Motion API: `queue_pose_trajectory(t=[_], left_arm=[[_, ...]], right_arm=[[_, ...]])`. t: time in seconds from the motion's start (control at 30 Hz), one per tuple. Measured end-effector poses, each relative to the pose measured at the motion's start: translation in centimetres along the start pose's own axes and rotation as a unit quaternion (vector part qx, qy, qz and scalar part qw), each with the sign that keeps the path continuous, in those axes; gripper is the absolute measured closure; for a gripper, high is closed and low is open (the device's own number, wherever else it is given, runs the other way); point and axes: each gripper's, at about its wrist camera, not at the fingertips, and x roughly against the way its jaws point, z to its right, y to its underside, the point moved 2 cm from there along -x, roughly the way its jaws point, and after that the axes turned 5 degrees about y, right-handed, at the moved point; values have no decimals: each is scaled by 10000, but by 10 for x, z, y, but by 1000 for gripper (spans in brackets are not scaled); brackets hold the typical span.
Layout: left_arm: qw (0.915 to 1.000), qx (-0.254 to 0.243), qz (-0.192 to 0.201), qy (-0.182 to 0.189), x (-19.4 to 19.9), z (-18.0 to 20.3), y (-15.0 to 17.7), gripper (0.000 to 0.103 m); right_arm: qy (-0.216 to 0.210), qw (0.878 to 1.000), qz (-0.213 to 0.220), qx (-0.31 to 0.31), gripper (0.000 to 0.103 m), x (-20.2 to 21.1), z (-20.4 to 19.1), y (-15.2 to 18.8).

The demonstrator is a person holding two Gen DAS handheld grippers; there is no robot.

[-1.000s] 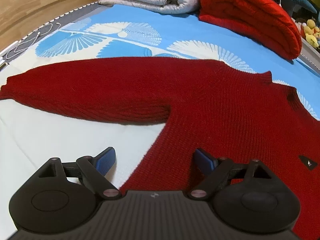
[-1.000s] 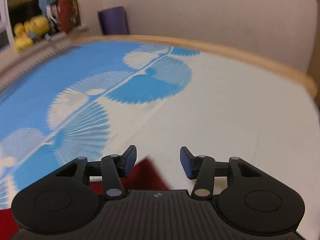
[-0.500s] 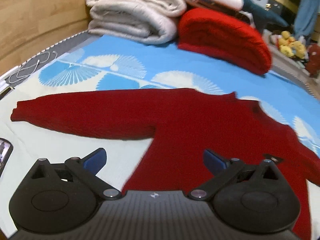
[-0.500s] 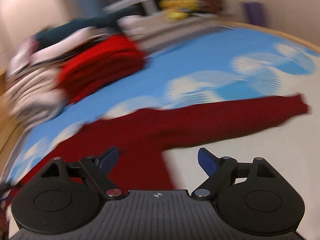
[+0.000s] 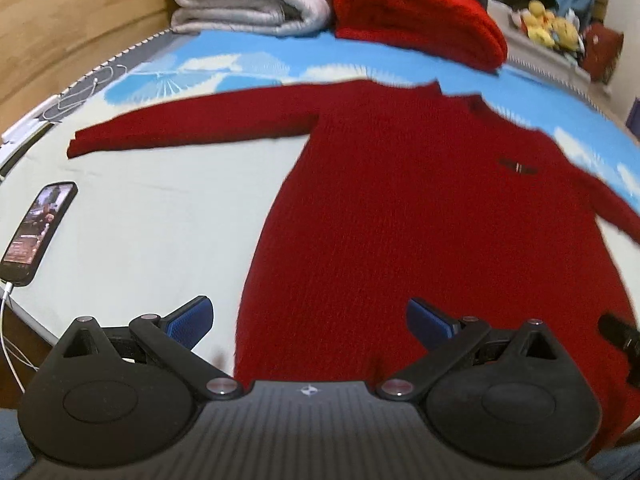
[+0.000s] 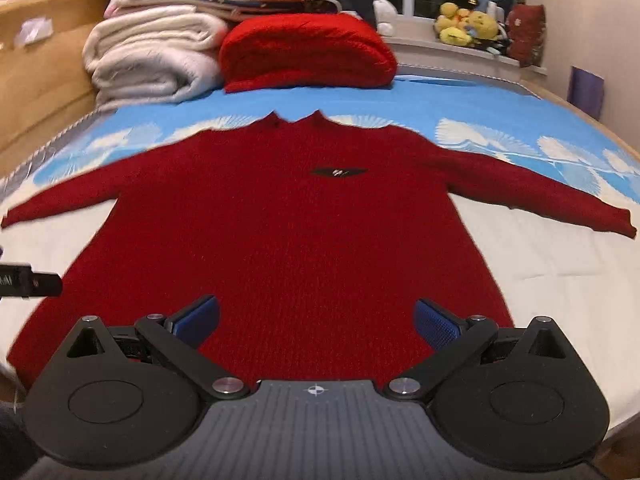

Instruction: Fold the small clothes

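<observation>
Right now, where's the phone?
Left wrist view only: the phone lies at the far left edge of the bed, left of the red sweater, below its outstretched sleeve.

Bed (image 6: 540,264) with blue-and-white patterned sheet. At its head: folded white blankets (image 6: 152,64) beside a folded red blanket (image 6: 308,52). Phone (image 5: 38,232) near left edge. Yellow plush toys (image 6: 466,28) on sill.

Dark red knit sweater (image 6: 280,232) with a small black chest emblem (image 6: 339,172); bed sheet (image 6: 460,100) blue with white fan motifs; folded blanket (image 6: 308,52) bright red; blanket (image 6: 152,64) cream.
</observation>
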Motion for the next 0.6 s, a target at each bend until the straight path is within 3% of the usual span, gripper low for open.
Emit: queue_pose_trajectory(t=[0.17, 0.3, 0.6], left_arm=[[9998, -87, 167, -76, -12, -7, -3, 0], [9996, -162, 221, 46, -19, -3, -12, 0], [9994, -266, 137, 162, -31, 6, -22, 0]], right_arm=[[224, 9995, 84, 184, 1, -9, -9, 5], [49, 9997, -236, 28, 1, -26, -16, 3], [-29, 9994, -330, 37, 1, -41, -24, -5]])
